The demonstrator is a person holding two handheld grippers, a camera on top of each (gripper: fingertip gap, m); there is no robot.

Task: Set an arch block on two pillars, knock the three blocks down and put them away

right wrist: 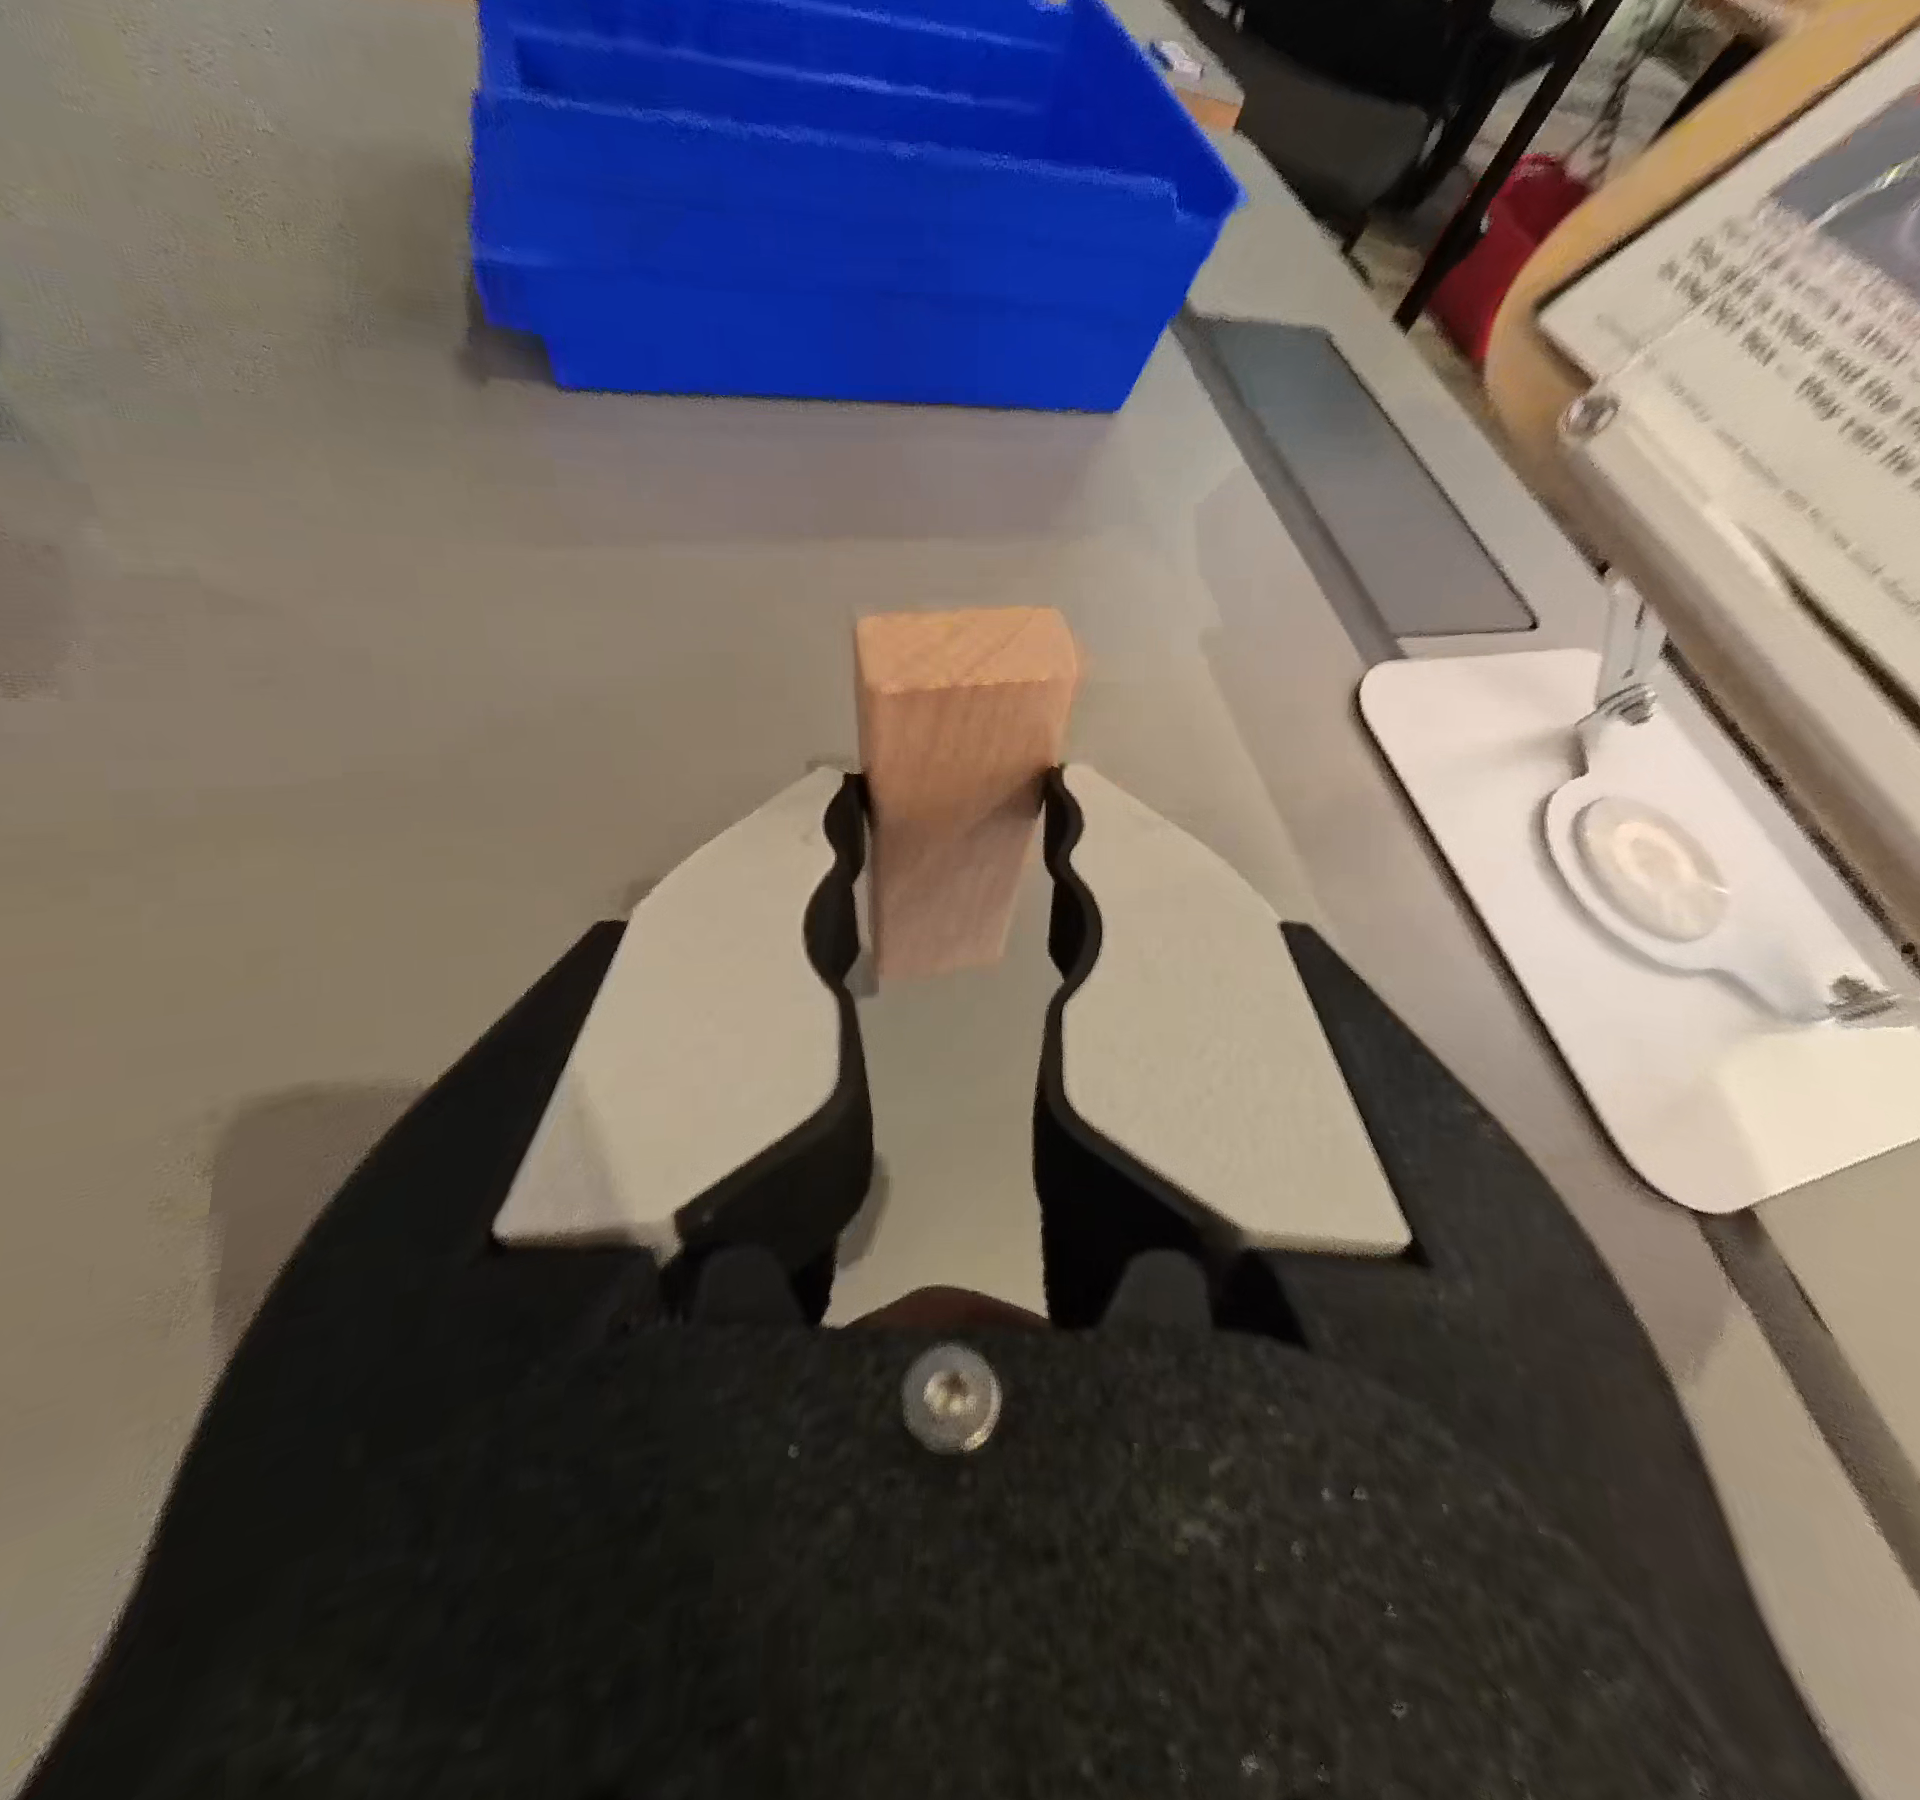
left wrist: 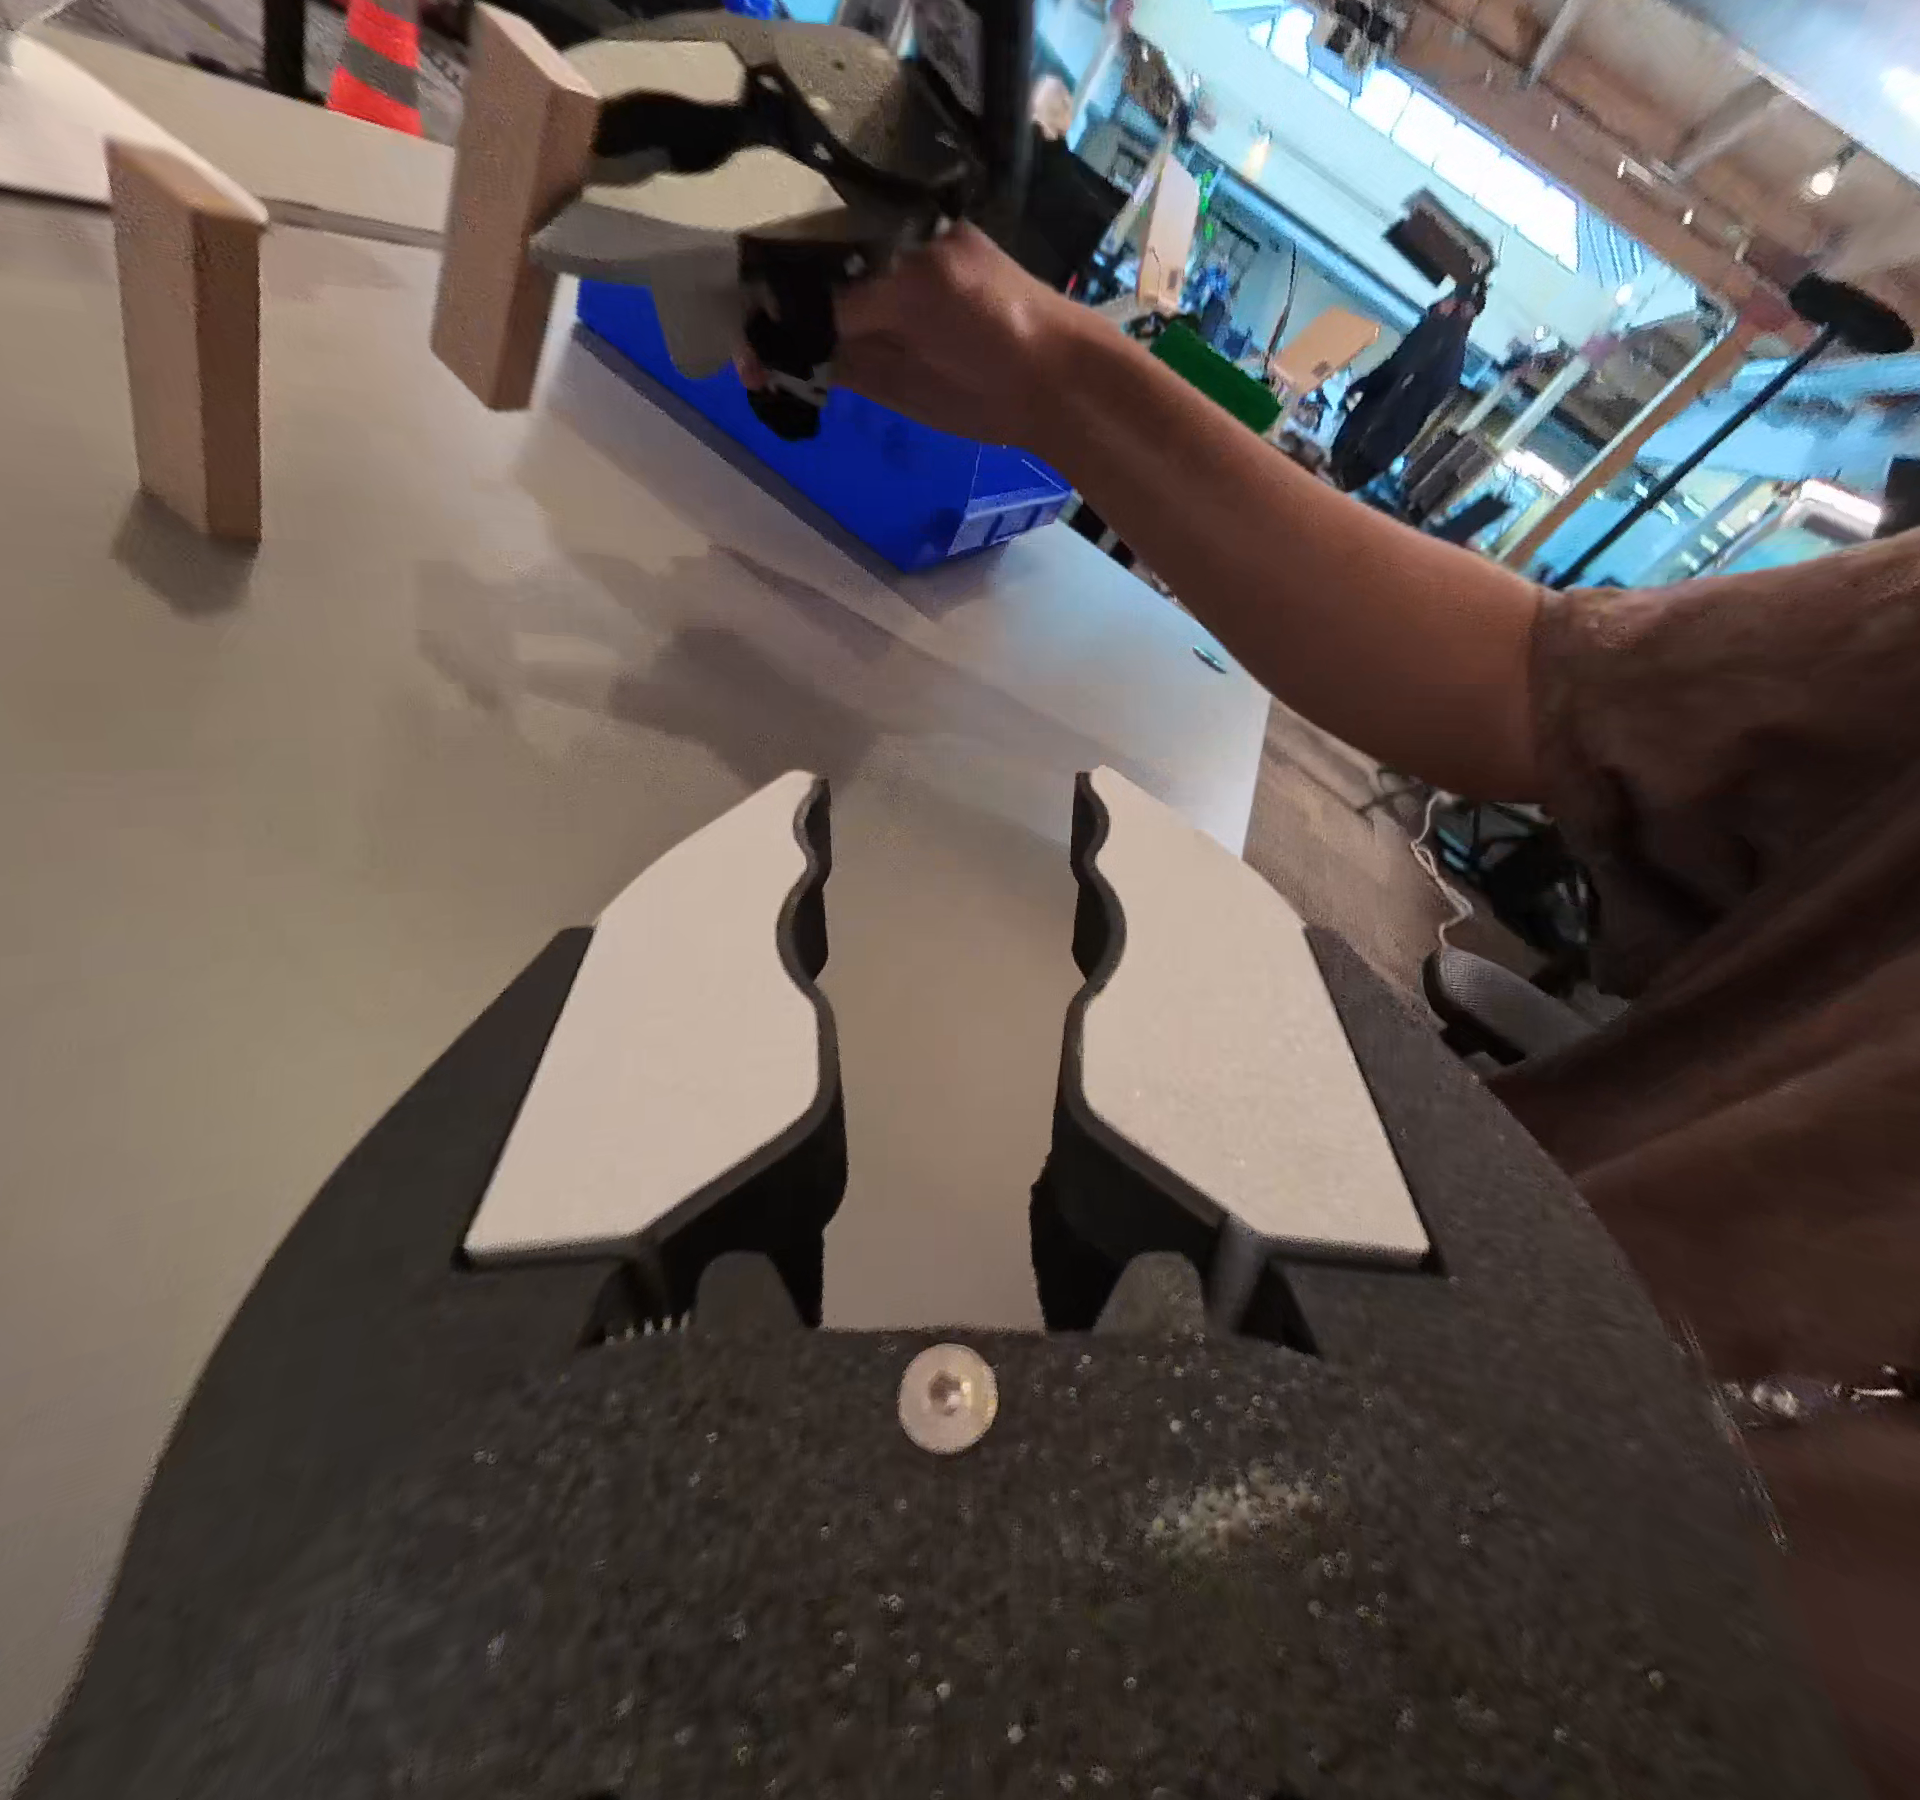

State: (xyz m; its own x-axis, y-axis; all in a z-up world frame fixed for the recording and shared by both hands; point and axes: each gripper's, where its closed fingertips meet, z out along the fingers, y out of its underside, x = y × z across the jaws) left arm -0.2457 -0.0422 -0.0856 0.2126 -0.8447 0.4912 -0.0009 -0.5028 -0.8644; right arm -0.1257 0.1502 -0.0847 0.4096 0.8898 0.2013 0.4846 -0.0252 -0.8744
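Two plain wooden pillar blocks show. One (left wrist: 192, 337) stands upright on the grey table (left wrist: 312, 815) at the left of the left wrist view. My right gripper (right wrist: 951, 779) is shut on the other pillar block (right wrist: 961, 794), held upright by its sides. In the left wrist view that gripper (left wrist: 582, 161) holds the block (left wrist: 509, 202) slightly tilted, to the right of the standing pillar; I cannot tell if its base touches the table. My left gripper (left wrist: 951, 784) is open and empty, low over the table's near part. No arch block is in view.
A blue plastic bin (right wrist: 831, 192) sits on the table beyond the held block, also seen in the left wrist view (left wrist: 852, 472). A white sign stand base (right wrist: 1662, 919) and a dark strip (right wrist: 1351, 472) lie at the right. A person's arm (left wrist: 1247, 524) reaches across.
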